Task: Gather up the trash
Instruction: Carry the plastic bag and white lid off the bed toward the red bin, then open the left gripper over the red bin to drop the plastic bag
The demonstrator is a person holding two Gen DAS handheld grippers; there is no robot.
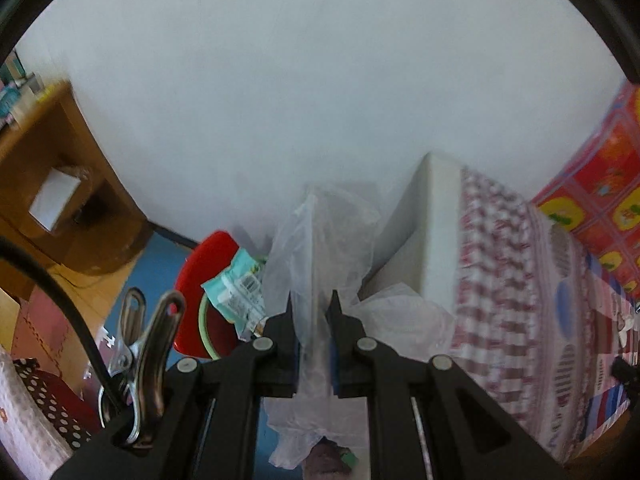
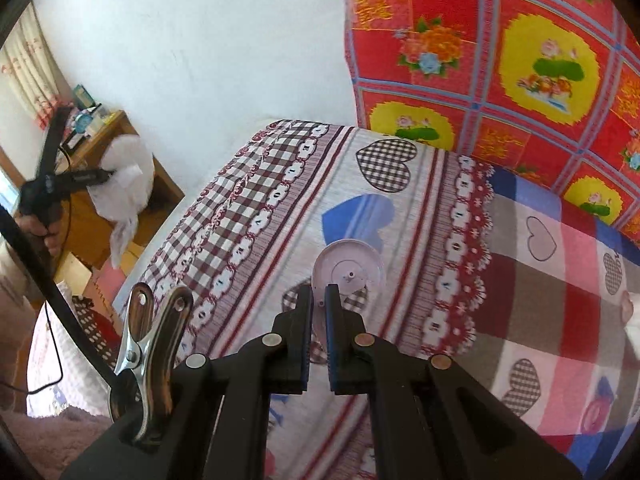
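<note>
My left gripper [image 1: 313, 305] is shut on a clear plastic bag [image 1: 320, 240], which hangs crumpled above and below the fingers. Behind it on the floor stands a red bin [image 1: 200, 276] with a green inner rim, and a mint-green wrapper [image 1: 236, 292] lies at its mouth. My right gripper [image 2: 319, 296] is shut on the edge of a round pale lilac plastic lid [image 2: 350, 270], held over the bed. In the right wrist view the left gripper [image 2: 106, 175] and its bag [image 2: 128, 184] show at the far left, with a person's hand [image 2: 44, 228] on the handle.
A bed with a heart-patterned checked sheet [image 2: 400, 200] fills the right side, its white mattress edge [image 1: 420, 232] next to the bag. A folded red floral quilt [image 2: 520, 60] lies at the bed's far end. A wooden desk [image 1: 60, 168] stands left against the white wall.
</note>
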